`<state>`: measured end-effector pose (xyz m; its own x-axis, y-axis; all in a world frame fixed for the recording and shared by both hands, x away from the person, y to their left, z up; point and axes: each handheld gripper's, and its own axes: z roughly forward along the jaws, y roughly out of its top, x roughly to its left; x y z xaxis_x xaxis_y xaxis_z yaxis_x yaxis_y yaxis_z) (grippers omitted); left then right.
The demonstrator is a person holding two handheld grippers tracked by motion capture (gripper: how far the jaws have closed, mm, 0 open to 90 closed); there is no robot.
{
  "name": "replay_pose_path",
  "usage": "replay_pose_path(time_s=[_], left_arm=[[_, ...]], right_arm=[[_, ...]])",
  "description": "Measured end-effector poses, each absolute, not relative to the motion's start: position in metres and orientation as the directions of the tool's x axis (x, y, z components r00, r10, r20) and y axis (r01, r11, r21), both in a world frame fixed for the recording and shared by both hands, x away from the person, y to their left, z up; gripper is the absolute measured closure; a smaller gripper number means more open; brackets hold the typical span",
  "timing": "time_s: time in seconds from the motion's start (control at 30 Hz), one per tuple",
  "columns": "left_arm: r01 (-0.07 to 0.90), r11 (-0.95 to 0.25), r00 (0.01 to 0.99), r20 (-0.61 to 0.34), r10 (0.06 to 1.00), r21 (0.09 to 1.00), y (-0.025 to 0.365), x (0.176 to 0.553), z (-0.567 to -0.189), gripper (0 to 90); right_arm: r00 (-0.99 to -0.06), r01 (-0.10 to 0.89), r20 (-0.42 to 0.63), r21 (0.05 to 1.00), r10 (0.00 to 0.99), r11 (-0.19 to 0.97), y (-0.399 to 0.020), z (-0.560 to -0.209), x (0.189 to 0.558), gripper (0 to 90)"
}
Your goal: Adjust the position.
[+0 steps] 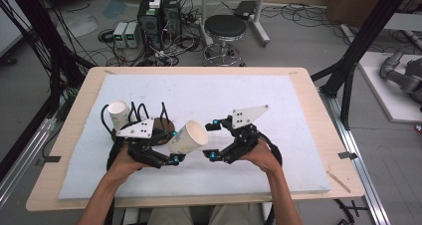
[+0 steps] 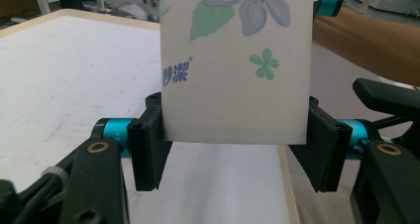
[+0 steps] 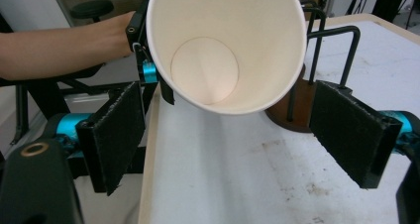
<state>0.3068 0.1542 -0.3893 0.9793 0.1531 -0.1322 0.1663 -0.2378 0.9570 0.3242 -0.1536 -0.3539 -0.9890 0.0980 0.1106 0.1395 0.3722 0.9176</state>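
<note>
Left gripper pinching a white paper cup printed with a mauve flower and green leaves near its base, one black pad pressed on each side of the wall; the cup lies tilted on its side clear of the white foam-covered table, its open mouth turned toward the right gripper; that gripper's jaws stand spread wide with nothing between them, the cup's rim just ahead of and above its pads. A second white paper cup sits on a black wire rack with a round brown base beyond the left gripper. Handling, as judged: the cup is very light and thin-walled, easily crushed or ovalled at the mouth; the stiffer parts are the rolled rim and the base; a gentle, broad grip on opposite sides of the wall suits it; the smooth paper may slip if held loosely.
</note>
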Motion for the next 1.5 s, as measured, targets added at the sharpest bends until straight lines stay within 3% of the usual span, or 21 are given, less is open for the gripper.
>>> replay_pose_path(time_s=[1.3,1.43,1.5], left_arm=[[0.136,-0.220,0.989,-0.118,0.091,0.966,0.136,0.306,-0.391,36.8],[0.134,-0.223,0.989,-0.118,0.086,0.965,0.135,0.305,-0.392,36.8],[0.134,-0.225,0.989,-0.117,0.086,0.965,0.135,0.305,-0.392,36.9]], right_arm=[[-0.991,0.127,0.135,0.943,-0.004,0.307,-0.126,-0.360,0.325,16.0],[-0.991,0.125,0.132,0.945,-0.003,0.303,-0.127,-0.360,0.325,17.2],[-0.991,0.124,0.133,0.946,-0.012,0.299,-0.127,-0.360,0.325,23.4]])
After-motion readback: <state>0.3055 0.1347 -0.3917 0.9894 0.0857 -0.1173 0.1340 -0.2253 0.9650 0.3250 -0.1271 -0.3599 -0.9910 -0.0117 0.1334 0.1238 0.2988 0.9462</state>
